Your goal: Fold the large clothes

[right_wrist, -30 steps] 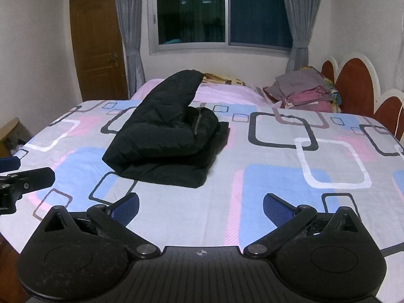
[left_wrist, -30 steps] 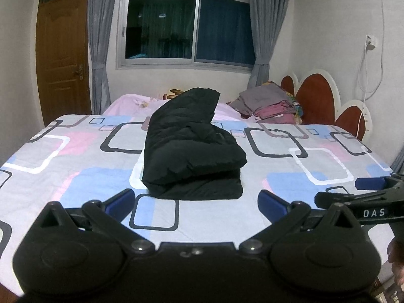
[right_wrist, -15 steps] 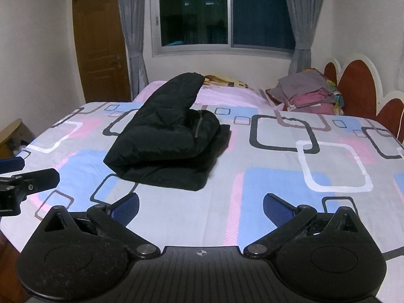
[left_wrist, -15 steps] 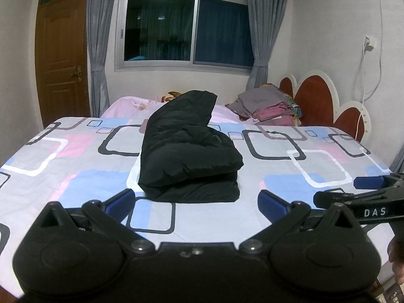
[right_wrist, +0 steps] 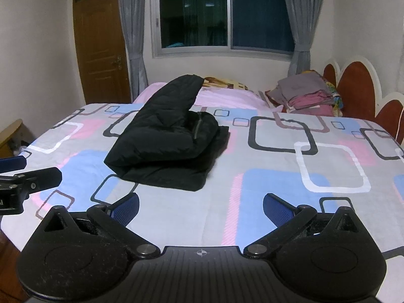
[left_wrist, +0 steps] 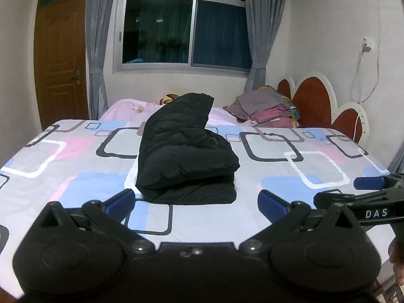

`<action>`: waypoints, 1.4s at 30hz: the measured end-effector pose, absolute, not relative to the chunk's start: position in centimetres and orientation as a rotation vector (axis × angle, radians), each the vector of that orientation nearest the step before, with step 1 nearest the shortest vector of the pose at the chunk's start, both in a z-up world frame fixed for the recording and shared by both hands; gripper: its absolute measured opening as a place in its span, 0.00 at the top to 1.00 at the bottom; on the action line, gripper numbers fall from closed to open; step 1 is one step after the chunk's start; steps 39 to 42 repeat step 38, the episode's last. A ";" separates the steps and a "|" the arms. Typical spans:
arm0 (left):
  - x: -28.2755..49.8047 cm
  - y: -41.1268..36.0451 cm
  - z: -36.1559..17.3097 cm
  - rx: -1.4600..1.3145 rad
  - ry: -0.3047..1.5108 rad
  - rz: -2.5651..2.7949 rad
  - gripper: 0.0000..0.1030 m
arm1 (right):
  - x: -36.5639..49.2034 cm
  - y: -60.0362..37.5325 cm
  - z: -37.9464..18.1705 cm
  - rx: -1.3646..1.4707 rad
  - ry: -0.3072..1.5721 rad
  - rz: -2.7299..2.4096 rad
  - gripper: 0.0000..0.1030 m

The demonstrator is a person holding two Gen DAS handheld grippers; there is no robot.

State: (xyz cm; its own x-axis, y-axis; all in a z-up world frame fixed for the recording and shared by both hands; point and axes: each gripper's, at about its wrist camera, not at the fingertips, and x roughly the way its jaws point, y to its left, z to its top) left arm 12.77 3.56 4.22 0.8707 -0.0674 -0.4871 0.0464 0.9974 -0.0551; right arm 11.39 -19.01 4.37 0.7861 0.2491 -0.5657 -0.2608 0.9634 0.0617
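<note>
A black puffy jacket (left_wrist: 185,156) lies folded into a thick bundle in the middle of the bed, with one part sticking up behind it. It also shows in the right wrist view (right_wrist: 169,136). My left gripper (left_wrist: 195,200) is open and empty, held back near the bed's front edge, apart from the jacket. My right gripper (right_wrist: 200,207) is open and empty, to the right of the jacket and short of it. Each gripper shows at the edge of the other's view.
The bed (left_wrist: 315,171) has a sheet with pink, blue and grey squares. A pile of folded clothes (left_wrist: 265,109) sits by the red headboard (left_wrist: 313,101) at the back right. A wooden door (left_wrist: 60,60) and a window (left_wrist: 184,27) lie beyond.
Both grippers have drawn back and risen slightly from the bed. The jacket has not moved. Both stay open.
</note>
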 end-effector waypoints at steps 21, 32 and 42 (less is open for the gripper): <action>12.3 2.8 4.3 -0.034 0.500 -0.064 0.00 | 10.9 -19.7 4.9 -0.024 0.597 0.285 0.00; 12.5 2.9 4.6 -0.027 0.493 -0.071 0.00 | 11.3 -20.2 4.9 -0.019 0.598 0.290 0.00; 12.8 2.9 4.5 -0.017 0.491 -0.077 0.00 | 11.5 -20.6 4.8 -0.016 0.602 0.289 0.00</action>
